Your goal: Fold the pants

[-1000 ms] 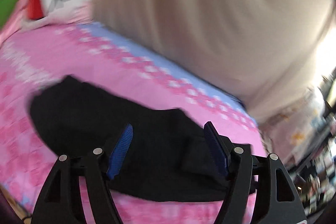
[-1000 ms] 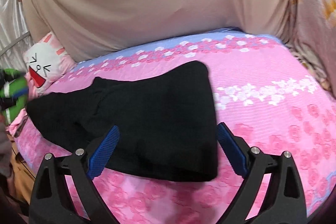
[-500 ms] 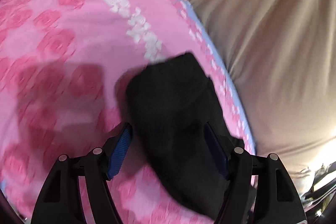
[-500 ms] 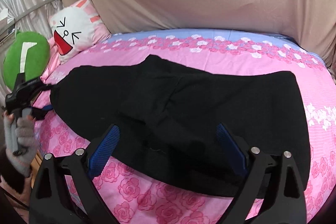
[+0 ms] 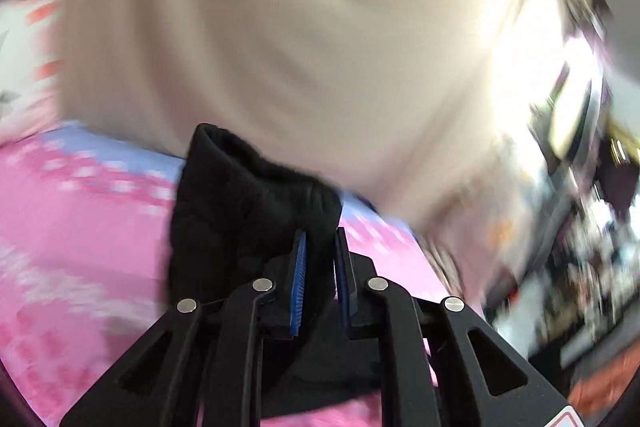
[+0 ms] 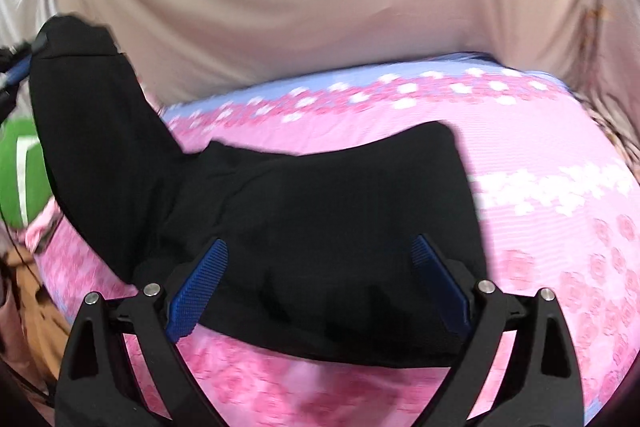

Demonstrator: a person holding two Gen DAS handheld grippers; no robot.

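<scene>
My left tongs, which had just closed from wide open, gripped the black pants' leg end lifted off the pink bed, while my right tongs gaped above the waist edge, bare bedspread open rightward.

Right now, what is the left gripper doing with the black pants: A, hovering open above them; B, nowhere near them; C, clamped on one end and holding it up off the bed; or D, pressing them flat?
C: the left gripper has just closed its pads on the black pants, whose end hangs raised above the pink bedspread.
</scene>
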